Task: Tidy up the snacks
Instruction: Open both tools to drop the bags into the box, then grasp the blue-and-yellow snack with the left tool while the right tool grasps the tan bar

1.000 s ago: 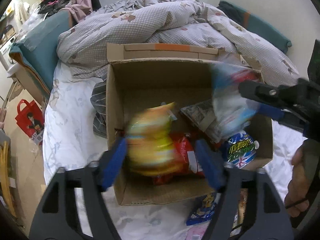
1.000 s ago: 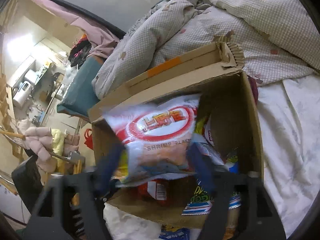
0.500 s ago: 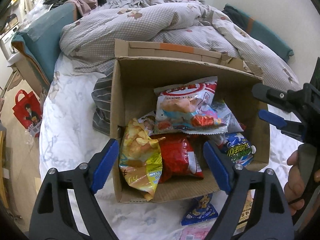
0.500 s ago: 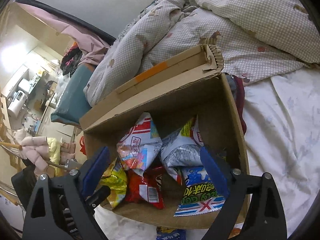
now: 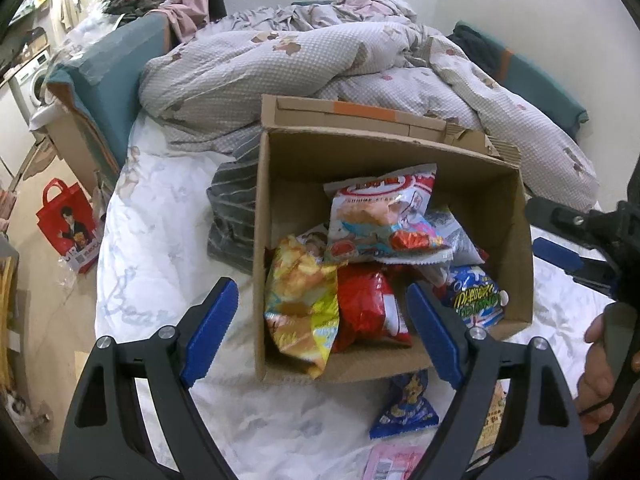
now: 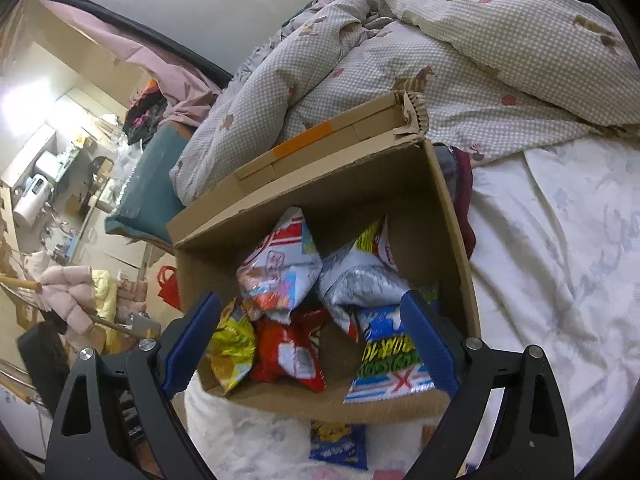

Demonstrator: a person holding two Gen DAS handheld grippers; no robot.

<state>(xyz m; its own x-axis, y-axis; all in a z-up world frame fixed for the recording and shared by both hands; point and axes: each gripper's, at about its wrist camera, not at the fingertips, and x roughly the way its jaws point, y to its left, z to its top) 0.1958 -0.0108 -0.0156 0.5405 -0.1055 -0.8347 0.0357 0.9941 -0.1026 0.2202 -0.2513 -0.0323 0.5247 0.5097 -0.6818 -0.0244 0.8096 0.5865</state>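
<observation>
Two grippers are hovering over a bed [image 5: 160,240] that is wearing a white sheet, with a checked duvet [image 5: 320,64] lying bunched behind. On the sheet a cardboard box [image 5: 516,264] is standing open, its flap [image 5: 352,114] leaning back against the duvet. Inside the box several snack bags are lying together: a white shrimp-flake bag [image 5: 380,216] is resting on top toward the back, a red bag [image 5: 368,308] and a yellow bag [image 5: 300,304] are lying side by side at the front, and a blue bag [image 5: 476,300] is sitting in the right corner. Outside, just in front of the box, a small blue packet [image 5: 408,408] and a pink packet [image 5: 392,460] are lying on the sheet. The left gripper [image 5: 320,328] is holding its jaws wide and nothing is between them. The right gripper [image 6: 312,344] is also standing wide and is gripping nothing. A hand [image 5: 600,380] is holding the right gripper's handle.
</observation>
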